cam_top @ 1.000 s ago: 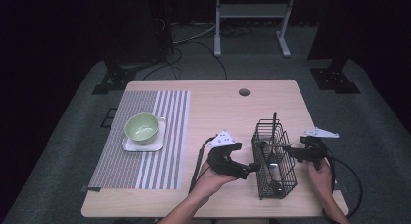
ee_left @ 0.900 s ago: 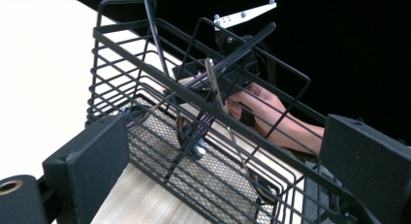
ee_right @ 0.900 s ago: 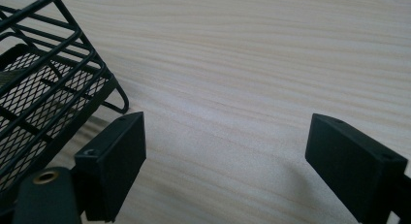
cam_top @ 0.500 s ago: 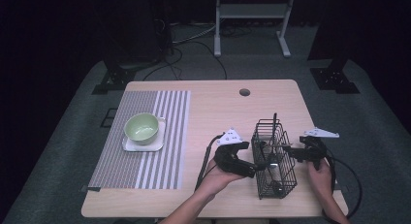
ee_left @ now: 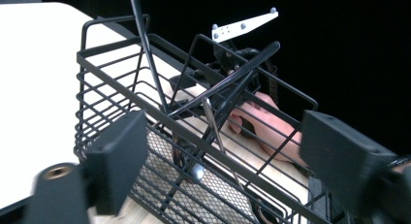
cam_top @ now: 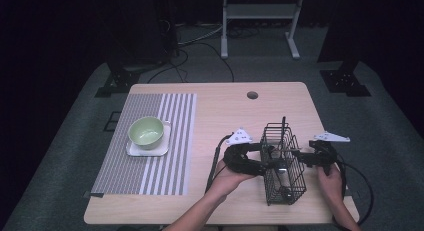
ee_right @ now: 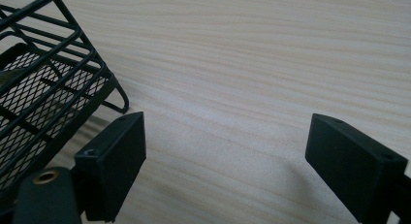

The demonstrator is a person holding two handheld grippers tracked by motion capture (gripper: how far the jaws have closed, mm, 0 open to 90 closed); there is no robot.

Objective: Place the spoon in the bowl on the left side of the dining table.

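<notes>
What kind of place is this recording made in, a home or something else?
Probably a lab or studio set up for recording, not a home: a lone wooden table stands on grey carpet amid dark surroundings, with loose cables and a metal stand behind it.

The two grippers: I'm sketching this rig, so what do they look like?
Both are black. The left gripper and right gripper each carry a pale grey three-cornered plate with small dots on top, end in blocky rectangular black jaws and trail a black cable. The forearms show no sleeves.
</notes>
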